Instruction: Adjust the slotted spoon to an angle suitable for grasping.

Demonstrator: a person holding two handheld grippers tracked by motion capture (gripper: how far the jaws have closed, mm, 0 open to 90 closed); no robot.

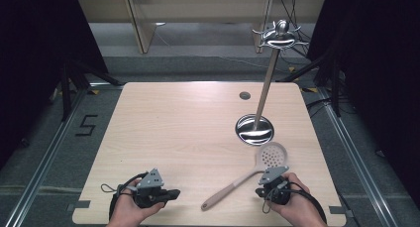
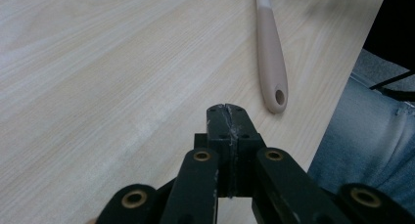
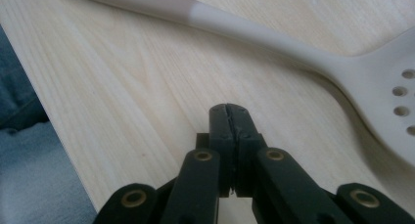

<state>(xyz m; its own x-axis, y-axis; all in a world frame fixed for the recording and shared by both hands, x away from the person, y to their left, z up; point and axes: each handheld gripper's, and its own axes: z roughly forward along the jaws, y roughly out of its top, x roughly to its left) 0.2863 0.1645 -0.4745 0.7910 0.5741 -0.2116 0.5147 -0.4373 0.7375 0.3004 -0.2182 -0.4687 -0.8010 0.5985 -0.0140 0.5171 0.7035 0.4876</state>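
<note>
Basically we see both grippers, left gripper (image 1: 171,193) and right gripper (image 1: 261,192), jaws pressed together, empty, near slotted spoon (image 1: 247,176); we judge nudging it off table (image 1: 173,123) edge possible.

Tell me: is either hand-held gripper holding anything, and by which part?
Nothing is held. The left hand-held gripper and right hand-held gripper are both shut empty; the slotted spoon lies free on the table.

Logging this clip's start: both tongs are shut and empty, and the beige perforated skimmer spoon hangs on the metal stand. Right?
Not quite. The beige perforated skimmer spoon lies flat on the wooden table, as the high view shows; the metal stand holds nothing. Both tongs are shut and empty.
</note>
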